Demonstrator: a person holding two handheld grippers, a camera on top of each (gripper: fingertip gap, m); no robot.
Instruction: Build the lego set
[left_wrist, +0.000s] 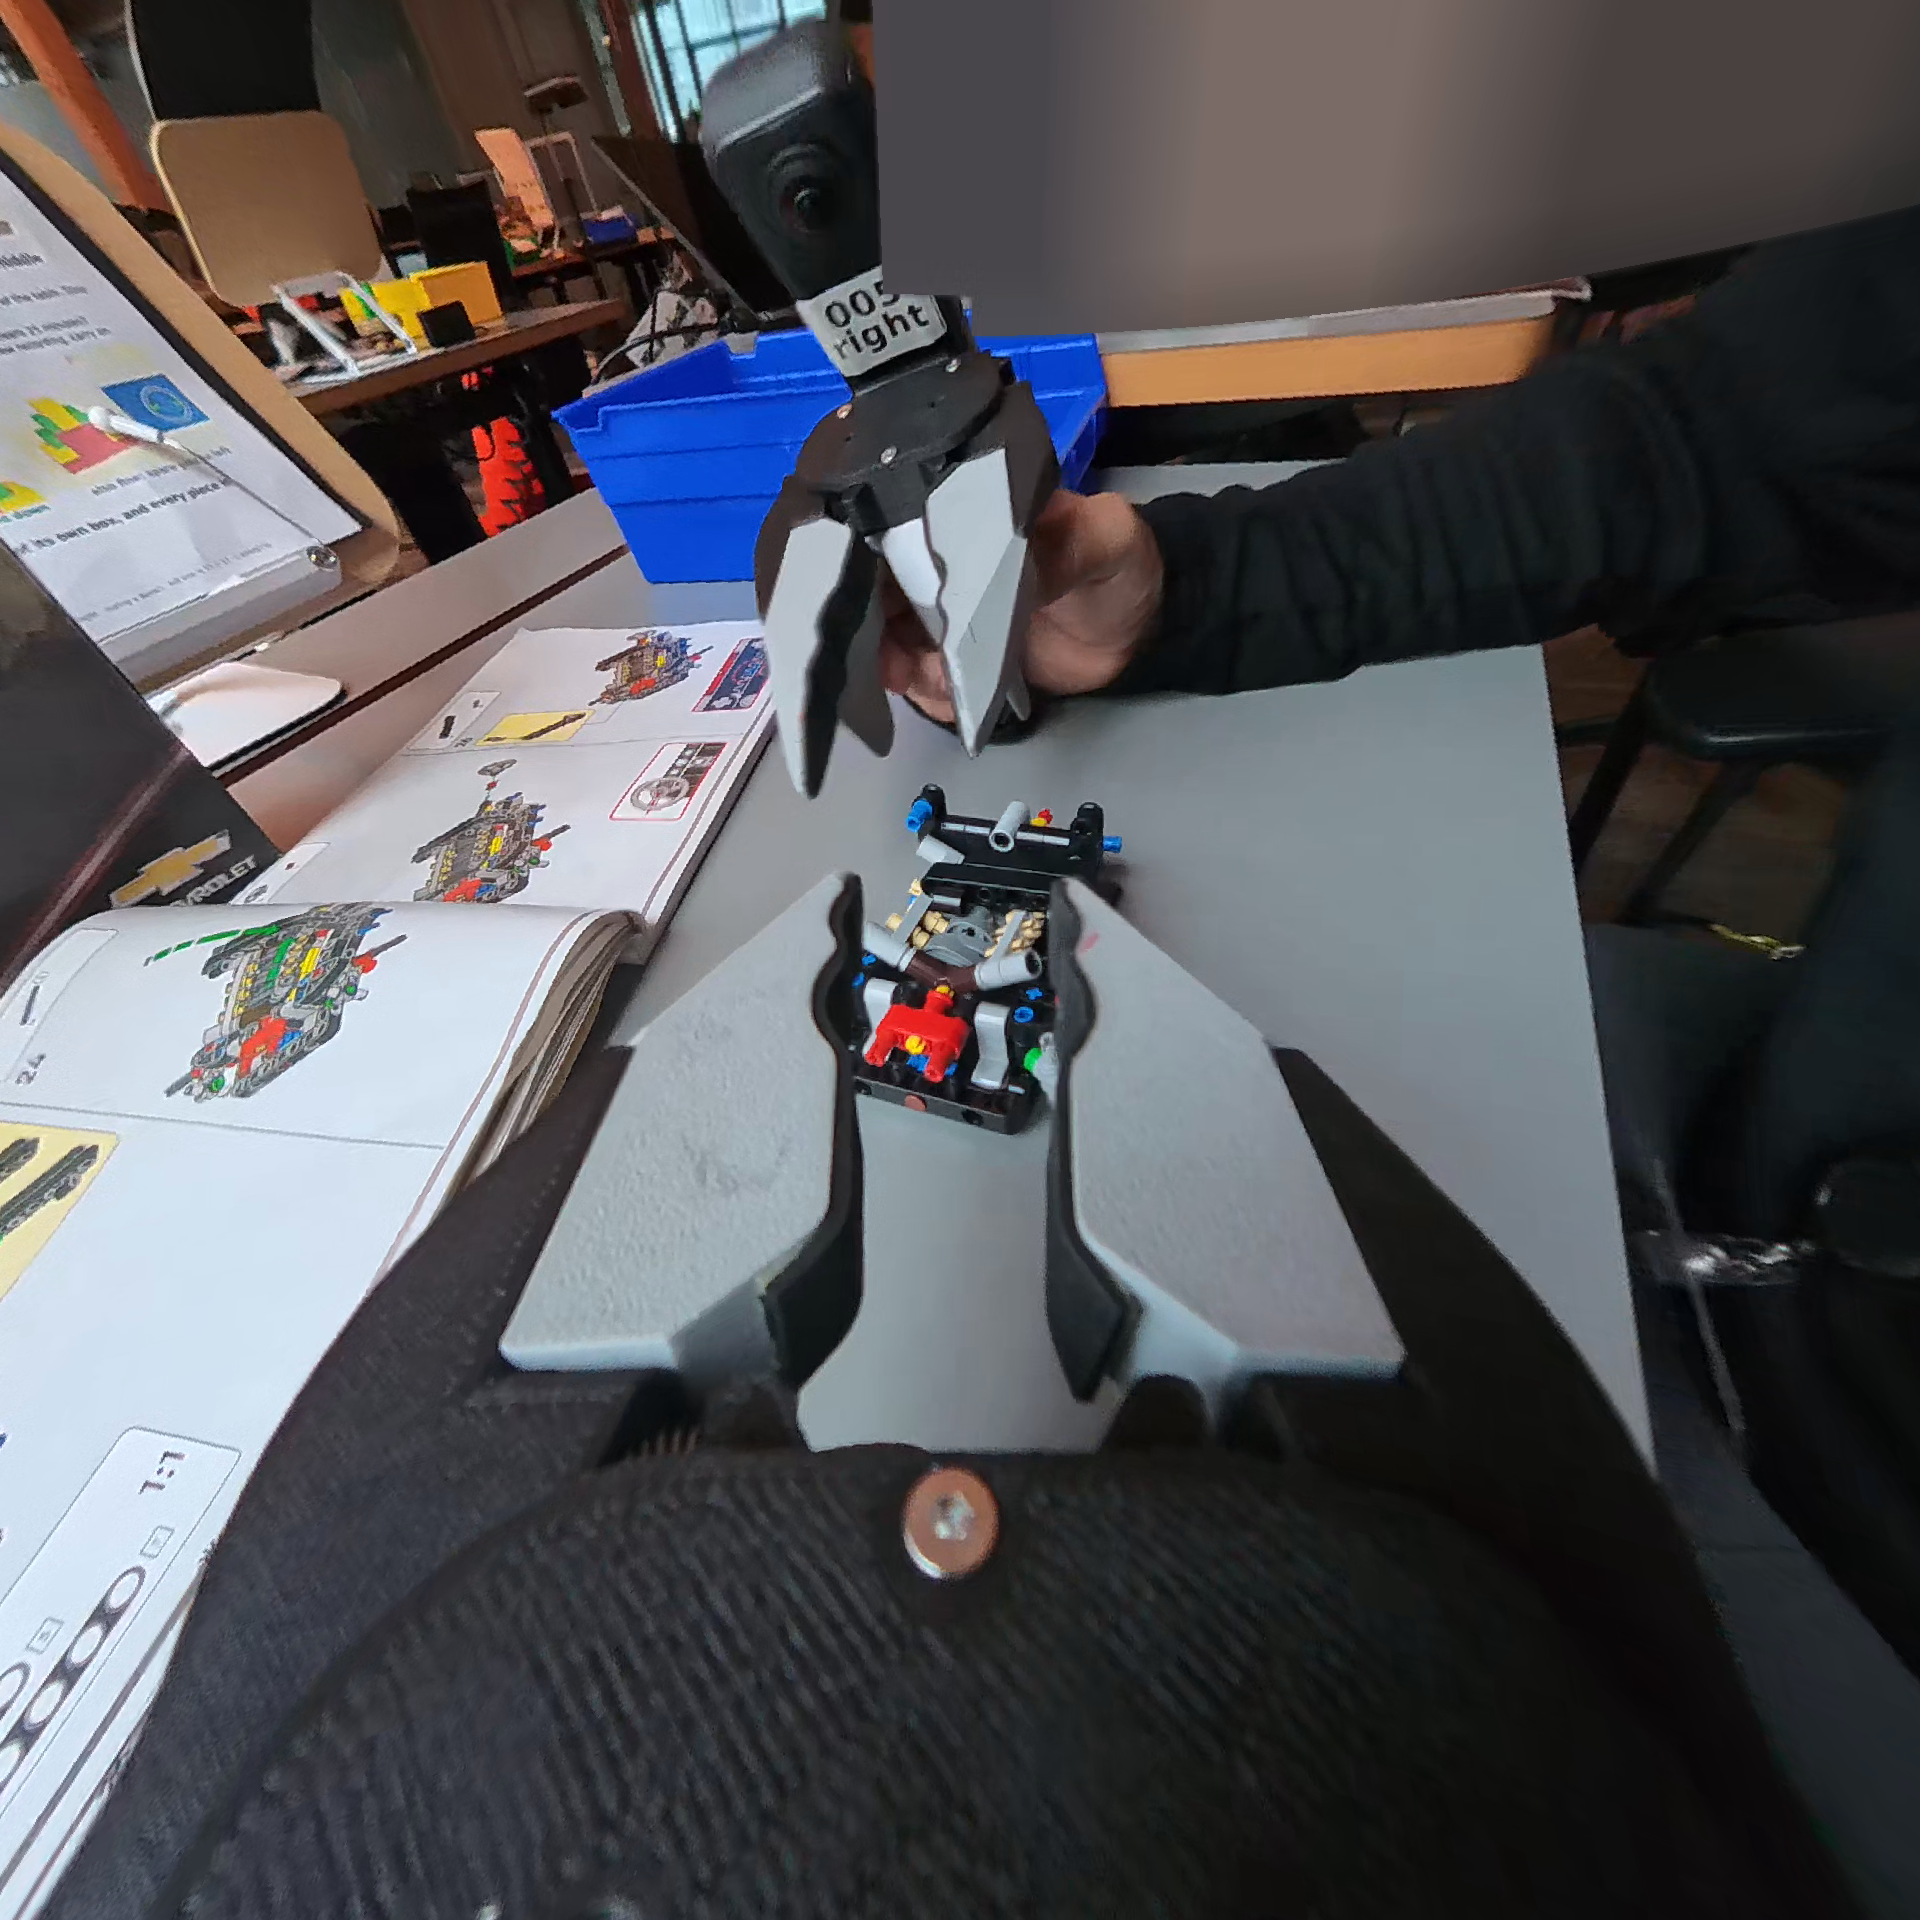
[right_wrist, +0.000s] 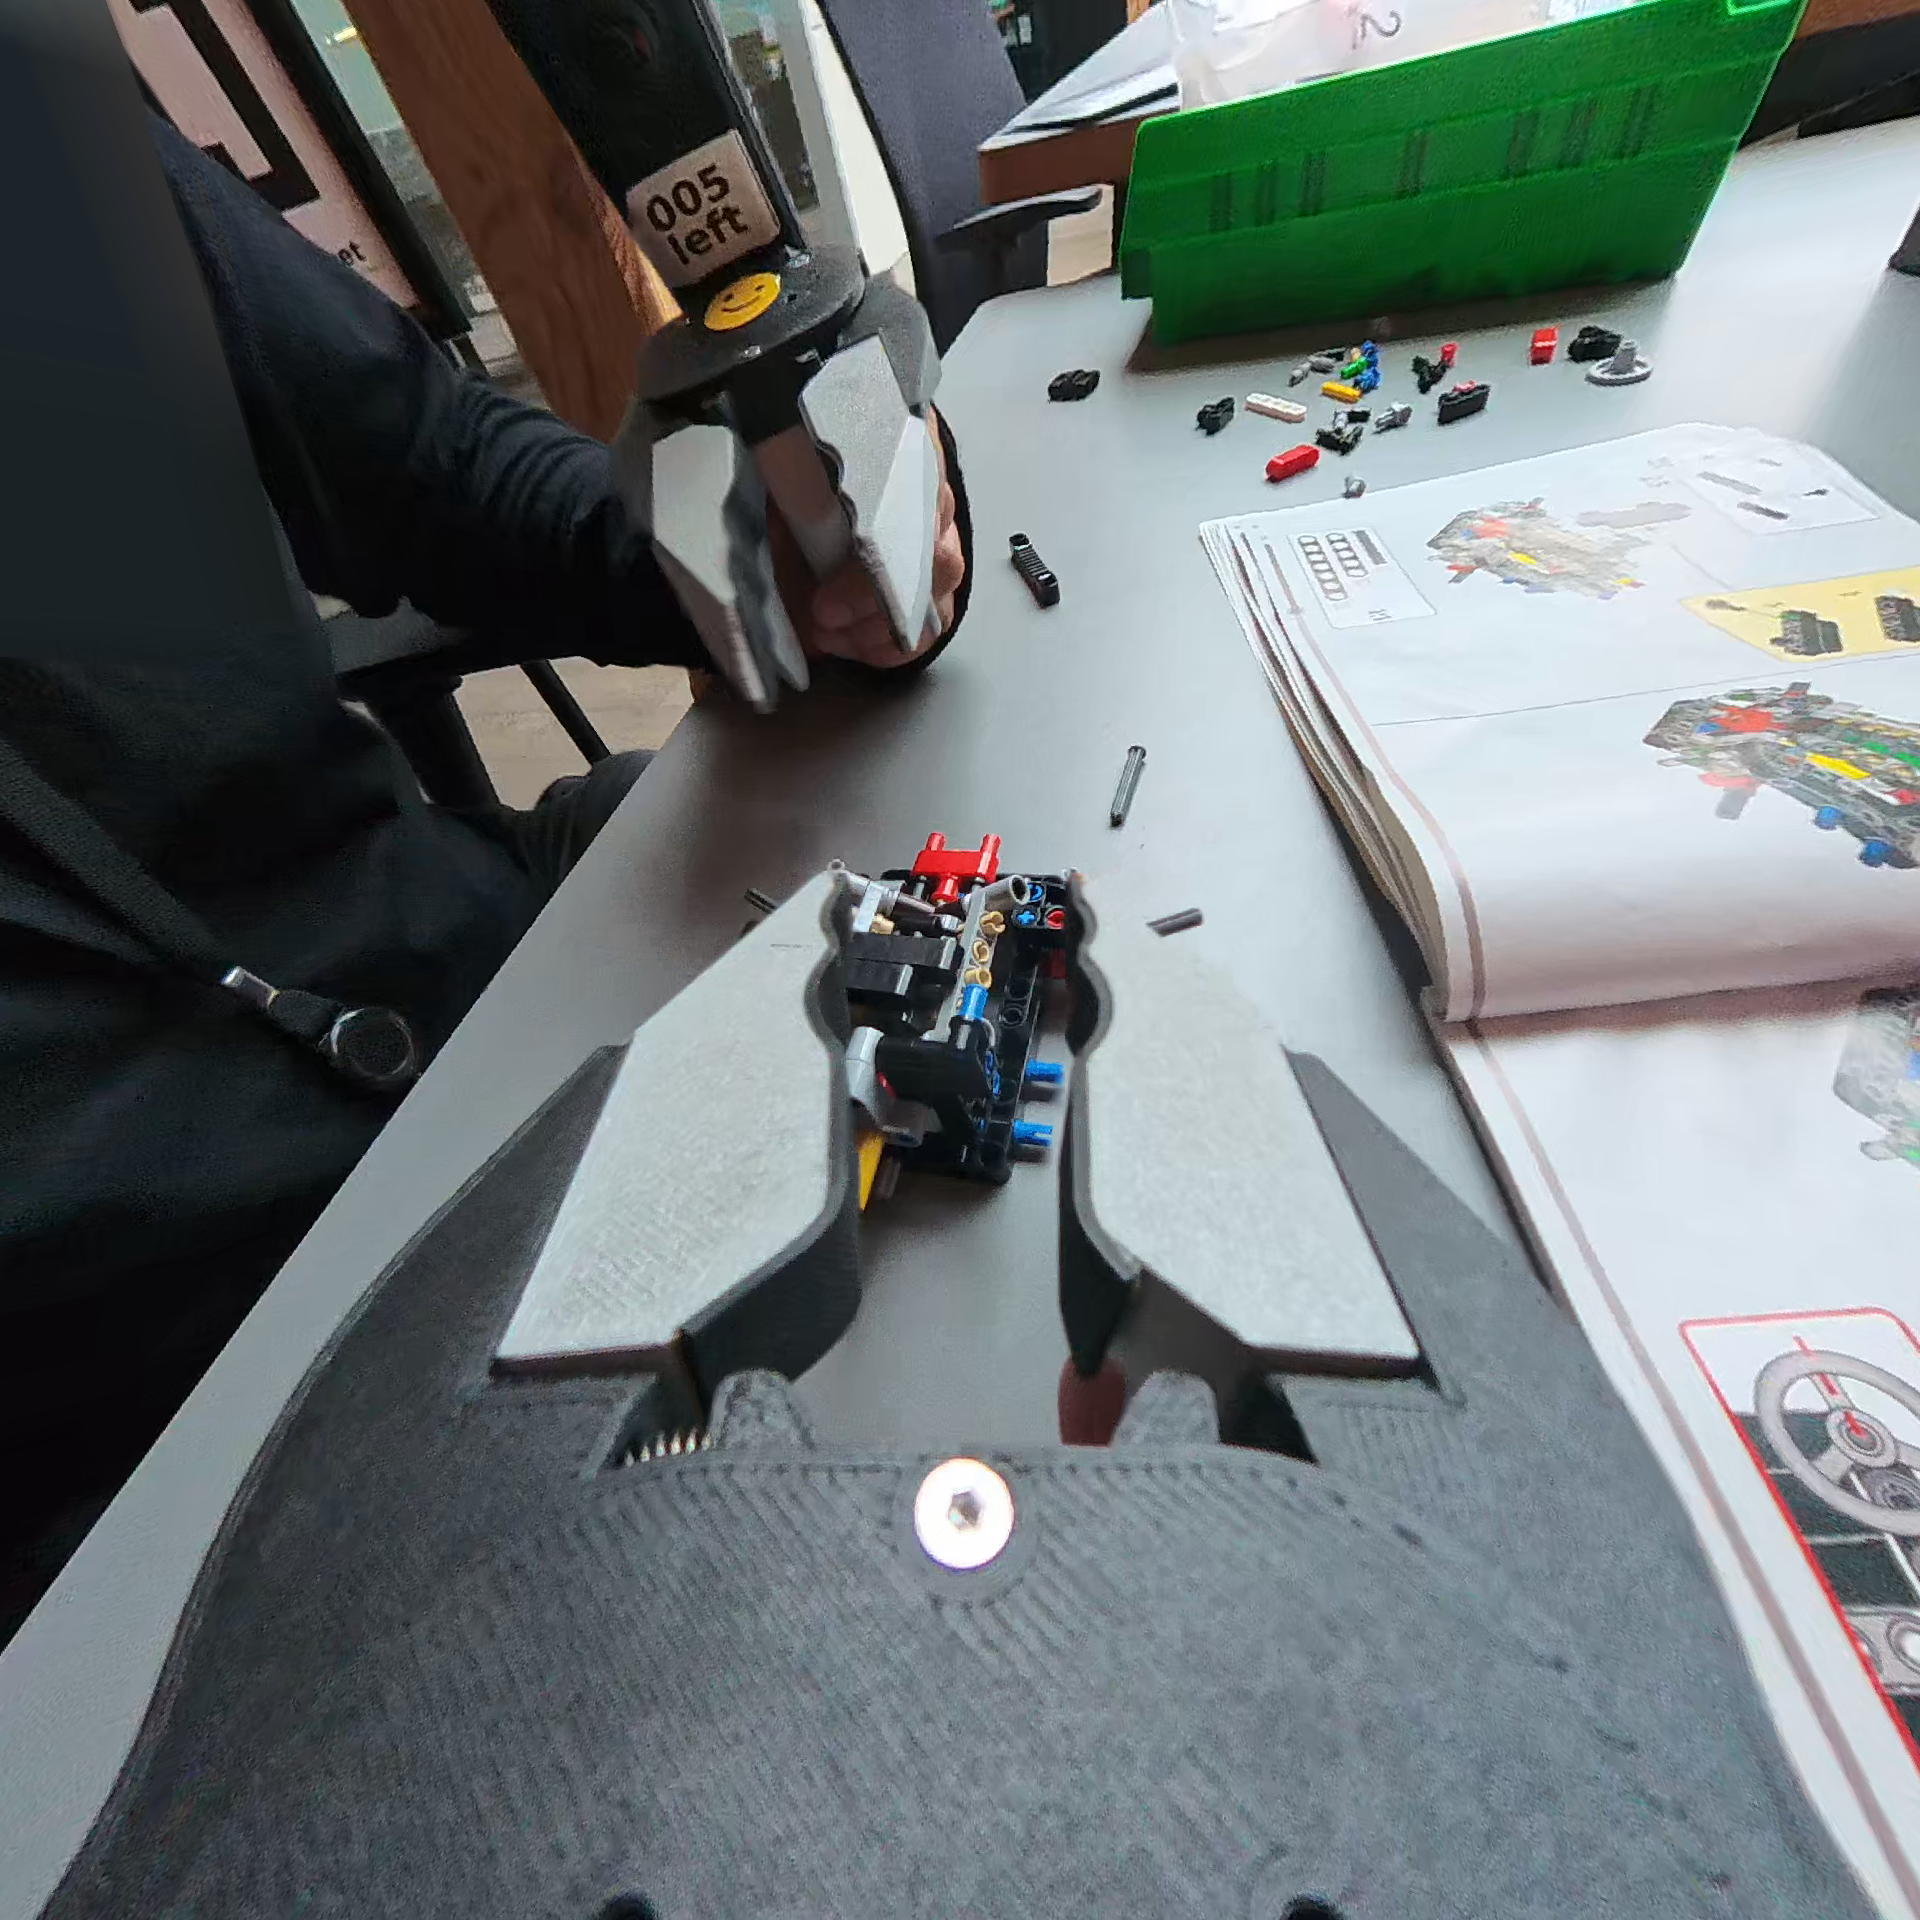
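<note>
A small part-built lego model (left_wrist: 956, 997), black with a red piece, grey tubes and blue pins, rests on the grey table (left_wrist: 1351, 935). My left gripper (left_wrist: 954, 894) is open and empty, with the model showing between its fingertips. My right gripper (left_wrist: 891, 761) hangs open above the table just beyond the model's far end. In the right wrist view the model (right_wrist: 935, 997) shows between the open, empty right gripper (right_wrist: 954, 883) fingers. The left gripper (right_wrist: 842, 670) hovers open beyond it near the table edge. Neither gripper touches the model.
An open instruction booklet (left_wrist: 416, 831) lies beside the model; it also shows in the right wrist view (right_wrist: 1610, 779). Several loose lego parts (right_wrist: 1351, 395) lie before a green bin (right_wrist: 1455, 156). A black axle (right_wrist: 1125, 784), a black beam (right_wrist: 1034, 569) and a blue bin (left_wrist: 686, 457) are nearby. Left tips to right tips: about 7 cm.
</note>
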